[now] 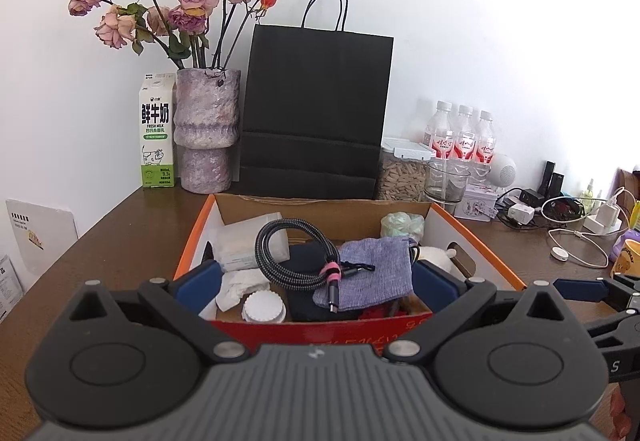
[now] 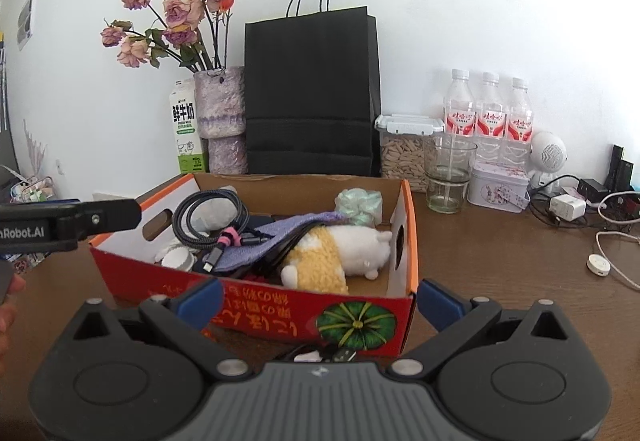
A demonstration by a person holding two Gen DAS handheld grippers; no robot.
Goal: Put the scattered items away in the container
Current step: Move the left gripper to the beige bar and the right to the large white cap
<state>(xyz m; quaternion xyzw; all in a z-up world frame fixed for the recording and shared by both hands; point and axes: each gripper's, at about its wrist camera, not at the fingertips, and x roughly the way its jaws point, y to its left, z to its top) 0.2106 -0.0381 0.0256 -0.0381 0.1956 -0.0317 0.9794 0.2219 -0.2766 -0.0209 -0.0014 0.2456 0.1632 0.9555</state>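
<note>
The left gripper (image 1: pixel 314 287) was spread wide at the bottom of the frame, over the cardboard box (image 1: pixel 486 255). The right gripper (image 2: pixel 320 303) was spread too, empty, before the box's red front wall in the lower centre. A coiled cable (image 1: pixel 288 255) lay on a purple cloth (image 1: pixel 376 273) inside.

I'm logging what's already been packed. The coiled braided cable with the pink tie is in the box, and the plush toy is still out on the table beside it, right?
Not quite. The coiled braided cable with the pink tie is in the box, but so is the plush toy: the right wrist view shows it lying inside, near the right-hand wall, not on the table.
</note>
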